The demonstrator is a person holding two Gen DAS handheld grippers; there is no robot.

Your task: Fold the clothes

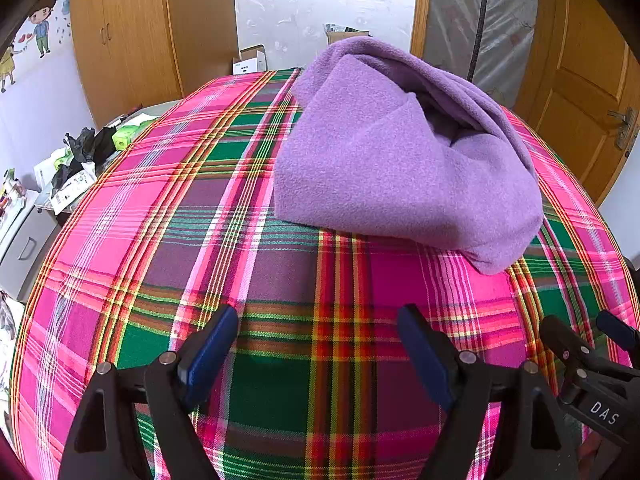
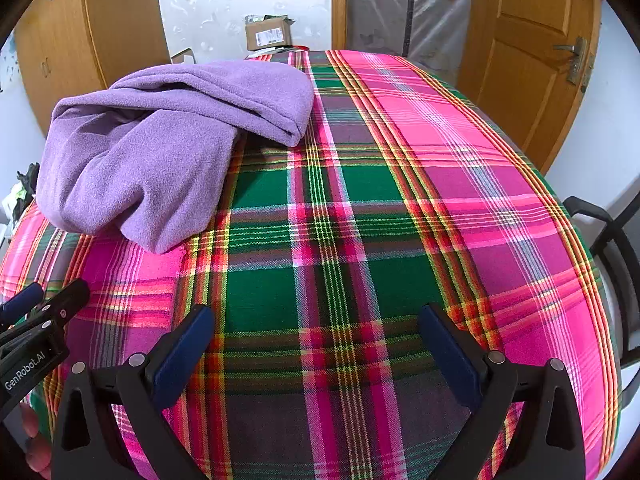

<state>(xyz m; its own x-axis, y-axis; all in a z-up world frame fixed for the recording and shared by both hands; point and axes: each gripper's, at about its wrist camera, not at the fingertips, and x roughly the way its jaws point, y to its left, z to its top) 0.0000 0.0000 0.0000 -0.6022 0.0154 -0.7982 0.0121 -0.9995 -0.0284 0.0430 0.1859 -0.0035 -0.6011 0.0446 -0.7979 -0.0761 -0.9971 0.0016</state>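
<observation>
**Fig. — Purple fleece ahead of both tools, nearer the left one**

Both grippers hover side by side over the near part of a table under a pink/green plaid cloth [image 1: 256, 380]. The left gripper [image 1: 318, 322] has its jaws spread wide w/ nothing between the blue pads, only bare plaid. The right gripper [image 2: 316, 320] reads the same: jaws fully apart, empty. Both tilt downward toward the tabletop, neither touching the cloth as far as can be seen.

The task's thing, a purple fleece garment [image 1: 400, 160], lies in a loose, half-doubled heap, far side of the table from the tools. In the left wrist view it sits ahead and a bit to the right of the gripper axis, its nearest corner dropping toward the gap between the two tools. In the right wrist view the same garment [image 2: 160, 152] sits ahead and clearly off to the left; the plaid straight ahead of the right gripper is bare.

Long axis: approx. diagonal, running from the near corner up and away toward the far edge, w/ a thick rolled fold along the far side.

Judgement: the left gripper is the nearer one & better lined up w/ the near corner. The right would need to swing leftward across the table to reach the far folded end. The garment looks not yet spread flat, so the opening move is prob. a reach forward to pinch an edge. Which part is sleeve, hem or hood cannot be told.

Background: wooden door [image 2: 532, 60], cardboard box [image 2: 268, 34], wardrobe [image 1: 132, 28].
</observation>
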